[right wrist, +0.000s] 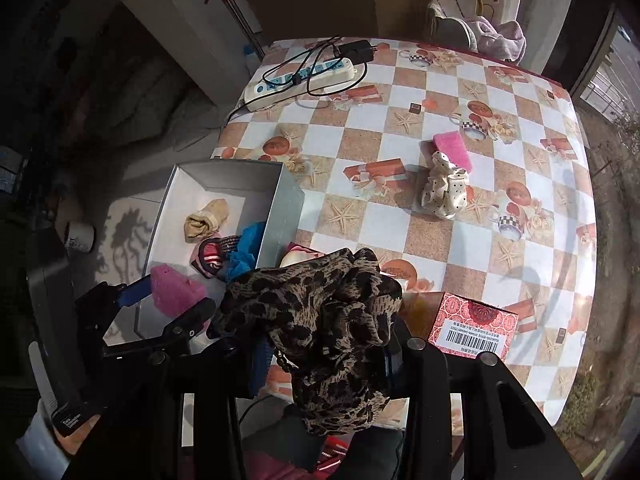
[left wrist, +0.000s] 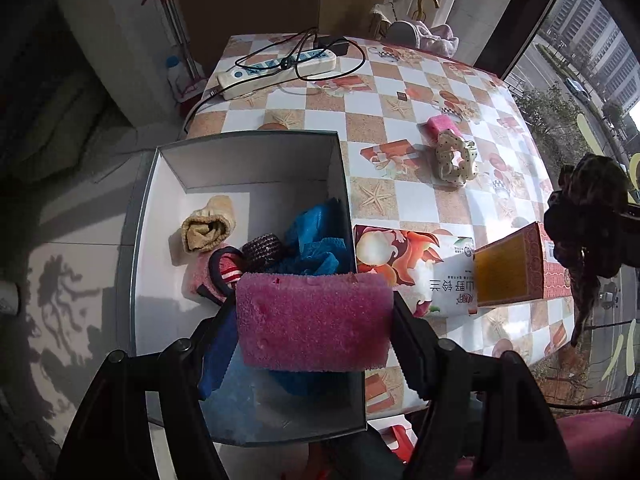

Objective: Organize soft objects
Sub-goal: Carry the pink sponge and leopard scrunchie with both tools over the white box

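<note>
A: What does the left hand-held gripper (left wrist: pixel 314 330) hold?
B: A pink sponge (left wrist: pixel 312 320), clamped at lower centre, above the grey box (left wrist: pixel 256 148).
A: And the right hand-held gripper (right wrist: pixel 324 344)?
B: Closed on a leopard-print cloth (right wrist: pixel 328 320), lower centre, over the desk (right wrist: pixel 400 220).

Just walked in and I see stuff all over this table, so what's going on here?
A person is sorting soft things into a grey box with two handheld grippers. The left gripper holds a pink sponge over the box, which already contains a rolled tan cloth and blue fabric. The right gripper holds a leopard-print cloth beside the box. A second pink sponge and a polka-dot scrunchie lie on the table.
</note>
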`<state>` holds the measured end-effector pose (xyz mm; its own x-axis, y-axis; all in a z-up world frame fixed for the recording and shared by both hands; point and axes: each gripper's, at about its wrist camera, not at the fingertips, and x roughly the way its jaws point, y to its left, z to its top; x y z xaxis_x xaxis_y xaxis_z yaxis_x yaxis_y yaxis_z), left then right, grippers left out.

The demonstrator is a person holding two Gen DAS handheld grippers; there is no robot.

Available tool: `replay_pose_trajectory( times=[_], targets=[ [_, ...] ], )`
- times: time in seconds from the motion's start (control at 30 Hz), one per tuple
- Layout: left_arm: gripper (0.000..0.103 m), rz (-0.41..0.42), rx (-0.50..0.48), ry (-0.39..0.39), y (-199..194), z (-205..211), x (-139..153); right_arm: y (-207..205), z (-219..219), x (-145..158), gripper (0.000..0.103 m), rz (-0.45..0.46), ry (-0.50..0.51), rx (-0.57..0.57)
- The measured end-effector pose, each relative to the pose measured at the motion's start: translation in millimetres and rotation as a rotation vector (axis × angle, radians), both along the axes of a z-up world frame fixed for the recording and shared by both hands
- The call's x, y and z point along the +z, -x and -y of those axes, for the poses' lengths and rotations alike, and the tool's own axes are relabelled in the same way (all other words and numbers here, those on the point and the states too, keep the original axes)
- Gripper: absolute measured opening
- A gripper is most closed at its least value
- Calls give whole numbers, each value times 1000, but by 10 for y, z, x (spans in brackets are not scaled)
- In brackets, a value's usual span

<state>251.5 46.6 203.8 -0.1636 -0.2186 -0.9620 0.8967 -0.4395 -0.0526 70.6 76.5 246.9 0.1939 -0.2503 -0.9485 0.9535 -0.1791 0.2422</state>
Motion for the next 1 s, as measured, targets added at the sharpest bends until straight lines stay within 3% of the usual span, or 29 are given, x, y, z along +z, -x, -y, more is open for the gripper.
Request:
replay_pose_trajectory(
  times=[0.47, 1.0],
  targets=[
    [74, -24, 161, -12, -541, 18, -41, -533, 161, -37, 43, -20, -23, 155],
    [74, -28, 219, -33, -740, 16, -125, -765, 225, -89, 43, -36, -39, 217]
  ],
)
